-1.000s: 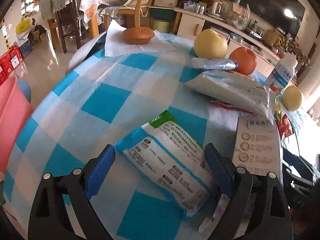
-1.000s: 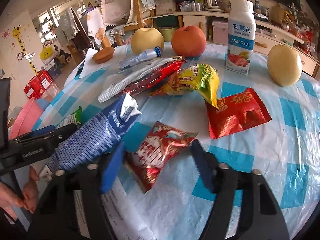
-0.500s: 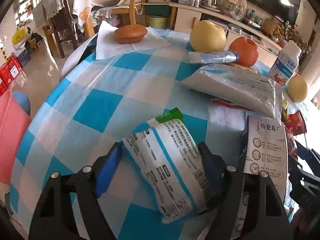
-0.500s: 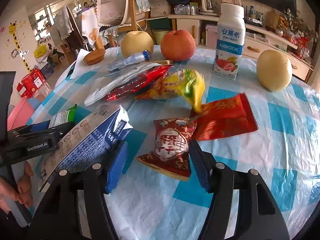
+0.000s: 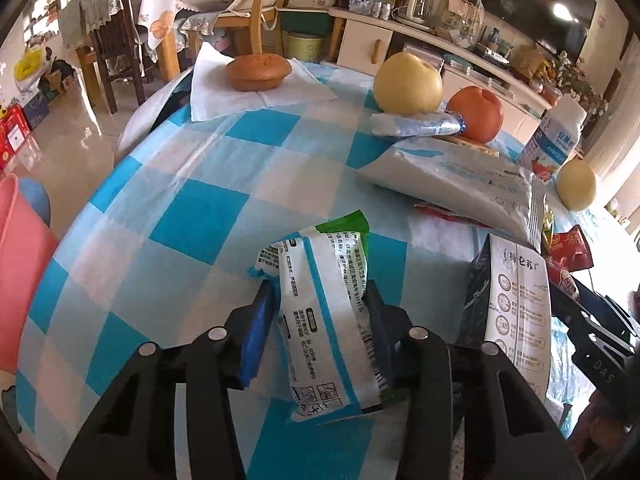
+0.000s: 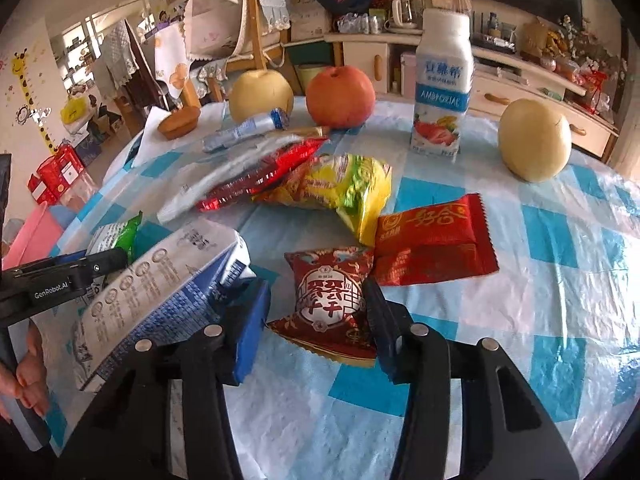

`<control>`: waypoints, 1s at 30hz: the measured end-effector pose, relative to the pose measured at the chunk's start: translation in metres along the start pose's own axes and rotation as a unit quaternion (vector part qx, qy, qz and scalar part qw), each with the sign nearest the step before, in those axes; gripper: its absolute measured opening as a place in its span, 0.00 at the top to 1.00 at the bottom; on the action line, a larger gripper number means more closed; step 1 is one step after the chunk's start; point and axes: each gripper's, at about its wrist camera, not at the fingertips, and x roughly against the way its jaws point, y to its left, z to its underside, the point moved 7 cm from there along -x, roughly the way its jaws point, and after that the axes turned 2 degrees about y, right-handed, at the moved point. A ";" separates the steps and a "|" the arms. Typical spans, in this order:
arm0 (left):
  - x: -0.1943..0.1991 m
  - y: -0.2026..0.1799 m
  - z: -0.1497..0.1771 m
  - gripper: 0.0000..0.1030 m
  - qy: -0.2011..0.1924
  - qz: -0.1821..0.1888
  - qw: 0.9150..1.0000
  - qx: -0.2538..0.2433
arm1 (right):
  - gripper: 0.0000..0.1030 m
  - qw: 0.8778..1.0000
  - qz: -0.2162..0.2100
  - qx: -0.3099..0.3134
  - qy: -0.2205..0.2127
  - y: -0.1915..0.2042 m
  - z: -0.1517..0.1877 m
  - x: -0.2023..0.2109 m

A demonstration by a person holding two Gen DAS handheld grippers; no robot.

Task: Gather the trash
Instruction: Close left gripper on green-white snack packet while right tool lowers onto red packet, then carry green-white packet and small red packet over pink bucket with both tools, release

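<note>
My left gripper (image 5: 318, 312) is shut on a white, blue and green wrapper (image 5: 324, 312), crumpled between the blue pads on the blue-checked tablecloth (image 5: 192, 216). My right gripper (image 6: 316, 308) is shut on a small dark red snack packet (image 6: 332, 296). A flattened blue and white carton (image 6: 160, 300) lies against its left finger and also shows in the left wrist view (image 5: 512, 312). Further wrappers lie beyond: a bright red one (image 6: 432, 240), a yellow one (image 6: 348, 192), a long red one (image 6: 260, 176) and a large white bag (image 5: 452, 180).
Two yellow pears (image 6: 534, 146) (image 6: 260, 94), a red apple (image 6: 340, 96), a yoghurt bottle (image 6: 442, 84), a crushed water bottle (image 6: 244, 130) and a bun on a napkin (image 5: 258, 72) sit at the table's far side. A pink bin (image 5: 20, 296) stands left of the table.
Both grippers have closed: the left onto the white and green wrapper, squeezing it narrower, the right onto the dark red packet. The carton has shifted against the right gripper's left finger.
</note>
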 end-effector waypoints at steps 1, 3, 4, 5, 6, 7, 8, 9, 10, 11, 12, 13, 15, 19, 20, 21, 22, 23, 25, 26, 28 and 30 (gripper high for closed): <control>0.001 0.002 0.000 0.57 0.000 0.003 1.000 0.003 | 0.53 1.000 0.001 -0.002 -0.004 0.001 0.000 0.003; 0.003 0.005 -0.001 0.60 0.000 0.008 1.000 0.007 | 0.54 1.000 0.004 -0.006 -0.014 0.002 -0.001 0.010; 0.005 0.007 -0.001 0.62 -0.001 0.016 1.000 0.010 | 0.54 1.000 0.005 -0.007 -0.019 0.004 -0.002 0.015; 0.007 0.008 -0.002 0.64 -0.002 0.017 1.000 0.011 | 0.56 1.000 0.008 -0.008 -0.023 0.005 -0.002 0.019; 0.009 0.011 -0.002 0.64 -0.004 0.020 1.000 0.015 | 0.57 1.000 0.009 -0.010 -0.027 0.005 -0.002 0.022; 0.011 0.013 -0.003 0.64 -0.005 0.022 1.000 0.018 | 0.57 0.999 0.010 -0.012 -0.030 0.006 -0.001 0.027; 0.013 0.016 -0.004 0.64 -0.006 0.026 0.999 0.024 | 0.59 0.999 0.011 -0.013 -0.032 0.006 -0.001 0.028; 0.014 0.018 -0.004 0.65 -0.006 0.029 0.999 0.027 | 0.75 0.999 0.014 -0.016 -0.034 0.006 0.000 0.032; 0.015 0.021 -0.005 0.65 -0.006 0.032 0.999 0.032 | 0.75 0.999 0.013 -0.021 -0.032 0.006 0.002 0.034; 0.017 0.022 -0.005 0.65 -0.007 0.035 0.999 0.035 | 0.76 0.999 0.014 -0.023 -0.032 0.006 0.003 0.035; 0.019 0.024 -0.006 0.65 -0.010 0.038 0.999 0.037 | 0.76 0.999 0.016 -0.024 -0.029 0.006 0.005 0.036; 0.021 0.025 -0.007 0.65 -0.012 0.040 0.998 0.038 | 0.76 0.999 0.021 -0.023 -0.028 0.007 0.007 0.036; 0.025 0.029 -0.008 0.65 -0.016 0.045 0.998 0.044 | 0.76 0.999 0.027 -0.023 -0.023 0.006 0.011 0.035; 0.033 0.035 -0.011 0.65 -0.024 0.055 0.997 0.052 | 0.76 0.999 0.030 -0.036 -0.017 0.005 0.019 0.035; 0.037 0.037 -0.013 0.65 -0.030 0.055 0.997 0.052 | 0.76 0.999 0.029 -0.039 -0.019 0.006 0.021 0.037; 0.041 0.039 -0.014 0.65 -0.035 0.054 0.997 0.052 | 0.76 0.999 0.029 -0.039 -0.021 0.007 0.021 0.038; 0.043 0.041 -0.015 0.65 -0.039 0.054 0.996 0.052 | 0.76 0.999 0.032 -0.036 -0.025 0.009 0.020 0.041; 0.046 0.042 -0.016 0.65 -0.042 0.053 0.996 0.053 | 0.76 0.998 0.035 -0.032 -0.029 0.012 0.019 0.045; 0.052 0.047 -0.018 0.65 -0.050 0.053 0.996 0.055 | 0.76 0.998 0.040 -0.028 -0.035 0.017 0.018 0.050; 0.056 0.050 -0.020 0.65 -0.055 0.052 0.996 0.055 | 0.76 0.998 0.041 -0.027 -0.037 0.018 0.018 0.052; 0.062 0.054 -0.022 0.65 -0.064 0.049 0.995 0.056 | 0.76 0.998 0.042 -0.027 -0.042 0.024 0.016 0.058; 0.070 0.060 -0.026 0.65 -0.075 0.045 0.994 0.058 | 0.76 0.998 0.039 -0.027 -0.047 0.031 0.014 0.062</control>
